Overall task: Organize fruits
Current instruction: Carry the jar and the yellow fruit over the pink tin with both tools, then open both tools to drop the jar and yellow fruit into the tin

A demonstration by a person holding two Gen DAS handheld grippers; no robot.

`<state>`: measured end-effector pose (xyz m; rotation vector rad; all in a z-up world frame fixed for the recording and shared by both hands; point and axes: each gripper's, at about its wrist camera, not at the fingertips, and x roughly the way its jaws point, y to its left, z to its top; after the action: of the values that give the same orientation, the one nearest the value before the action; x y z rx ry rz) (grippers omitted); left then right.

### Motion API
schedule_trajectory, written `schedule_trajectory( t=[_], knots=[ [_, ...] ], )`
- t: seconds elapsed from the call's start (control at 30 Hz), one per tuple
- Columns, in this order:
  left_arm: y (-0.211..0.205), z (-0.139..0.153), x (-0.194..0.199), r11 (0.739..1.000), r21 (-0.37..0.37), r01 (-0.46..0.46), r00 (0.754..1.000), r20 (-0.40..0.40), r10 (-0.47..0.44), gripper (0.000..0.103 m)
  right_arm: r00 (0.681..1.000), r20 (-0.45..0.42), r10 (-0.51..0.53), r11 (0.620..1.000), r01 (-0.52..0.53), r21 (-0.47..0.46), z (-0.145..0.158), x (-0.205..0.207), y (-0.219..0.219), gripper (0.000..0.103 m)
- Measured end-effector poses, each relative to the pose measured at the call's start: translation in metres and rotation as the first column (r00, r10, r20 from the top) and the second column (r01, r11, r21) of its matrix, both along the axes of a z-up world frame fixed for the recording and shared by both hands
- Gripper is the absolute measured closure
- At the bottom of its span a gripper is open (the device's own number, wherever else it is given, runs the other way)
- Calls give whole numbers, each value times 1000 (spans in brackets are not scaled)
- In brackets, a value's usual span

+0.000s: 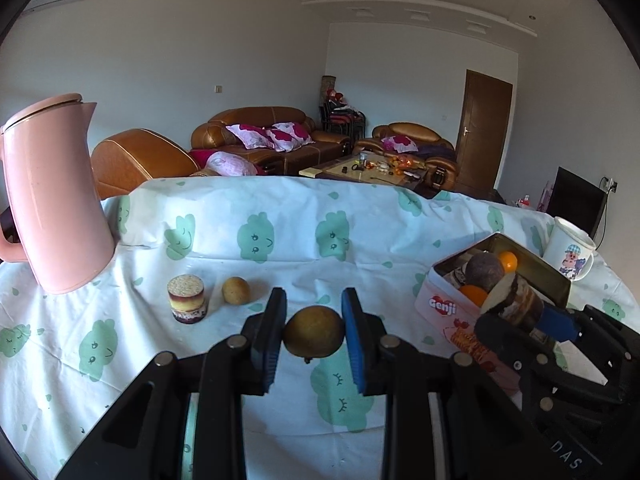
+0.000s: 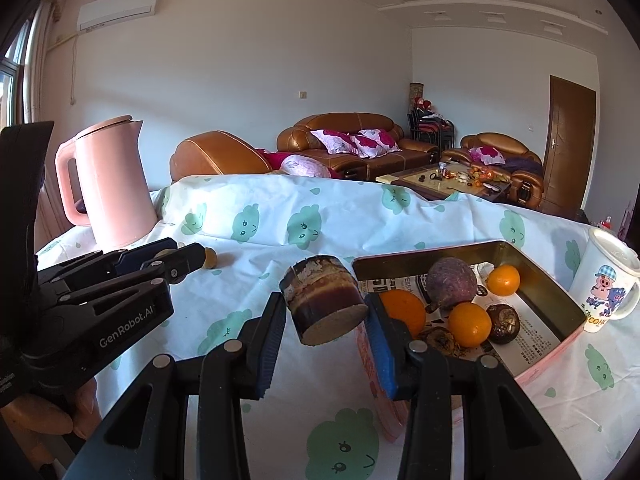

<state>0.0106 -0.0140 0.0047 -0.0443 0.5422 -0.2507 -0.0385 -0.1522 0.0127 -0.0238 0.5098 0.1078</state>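
My left gripper [image 1: 314, 334] is shut on a yellow-brown round fruit [image 1: 314, 332], held above the tablecloth. A smaller yellow fruit [image 1: 236, 290] and a layered cake cylinder [image 1: 187, 298] stand on the cloth beyond it. My right gripper [image 2: 326, 316] is shut on a brown layered cake cylinder [image 2: 323, 298], tilted, at the left edge of the pink tin [image 2: 560, 304]; it also shows in the left wrist view [image 1: 516, 300]. The tin holds oranges [image 2: 469, 325], a purple passion fruit [image 2: 451, 280] and dark brown fruits [image 2: 503, 323].
A pink kettle [image 1: 56, 200] stands at the back left of the table. A white cartoon mug [image 2: 604, 280] stands right of the tin. The table has a white cloth with green clouds [image 1: 256, 236]. Sofas and a coffee table lie beyond.
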Motion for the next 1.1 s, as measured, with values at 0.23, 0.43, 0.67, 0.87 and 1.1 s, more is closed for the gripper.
schedule_trajectory(
  t=[0.23,0.43,0.67,0.87,1.1],
  knots=[
    [-28,2,2,999,-10,53,999,-7,-53,73,999,49,-16,1000,17,-13,9,-6,-24,60],
    [-62,7,0,993,-2,118,993,9,-118,73,991,55,-123,992,122,31,14,-2,-84,60],
    [-114,9,1,978,20,207,978,9,-207,73,968,72,-241,970,238,52,19,-1,-153,60],
    [-164,6,-1,961,71,268,963,10,-270,73,939,77,-334,943,333,20,20,4,-192,60],
    [-204,-6,-4,937,133,323,946,-64,-317,73,952,-17,-307,951,307,24,5,22,-200,60]
  ],
)
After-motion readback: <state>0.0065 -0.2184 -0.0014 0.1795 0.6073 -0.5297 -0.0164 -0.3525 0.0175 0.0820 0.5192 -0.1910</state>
